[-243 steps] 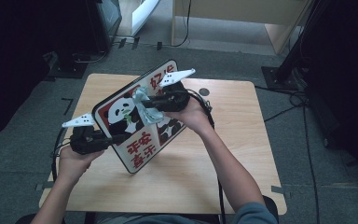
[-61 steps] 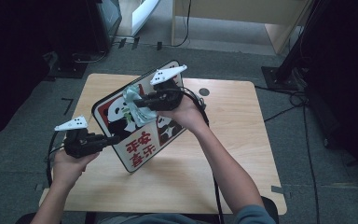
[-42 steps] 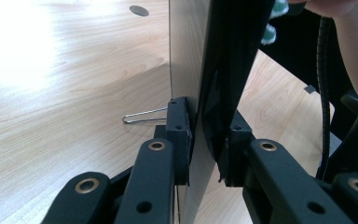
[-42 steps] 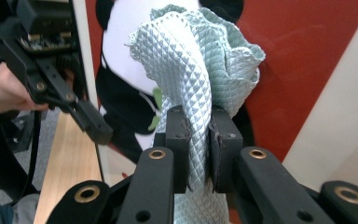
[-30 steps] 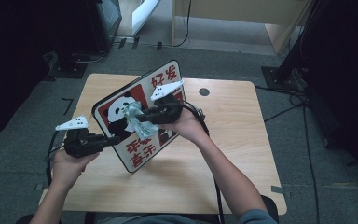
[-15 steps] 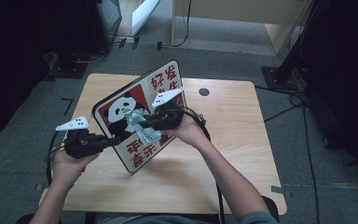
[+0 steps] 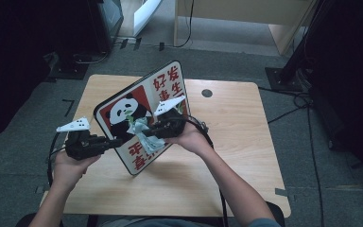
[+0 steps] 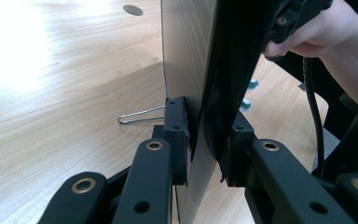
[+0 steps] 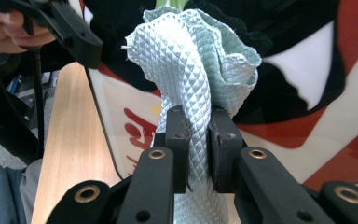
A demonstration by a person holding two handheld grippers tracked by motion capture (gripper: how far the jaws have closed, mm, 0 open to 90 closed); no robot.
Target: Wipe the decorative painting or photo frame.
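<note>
Two grippers are engaged: the left gripper (image 7: 115,142) is clamped on the panda-printed red-and-white board (image 7: 144,113), held tilted; the right gripper (image 7: 147,131) pinches a pale-green waffle-weave cloth (image 9: 200,70) against the panda at 6 o'clock. Wiping is judged underway, unfinished.

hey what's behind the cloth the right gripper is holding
The panda board, tilted up on the table. The cloth in the right gripper covers part of the panda picture; what is printed beneath it is hidden. The left gripper clamps the board's edge.

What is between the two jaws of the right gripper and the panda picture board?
In the right gripper view, the right gripper clamps a pale green waffle-textured cloth, bunched against the panda picture board.
</note>
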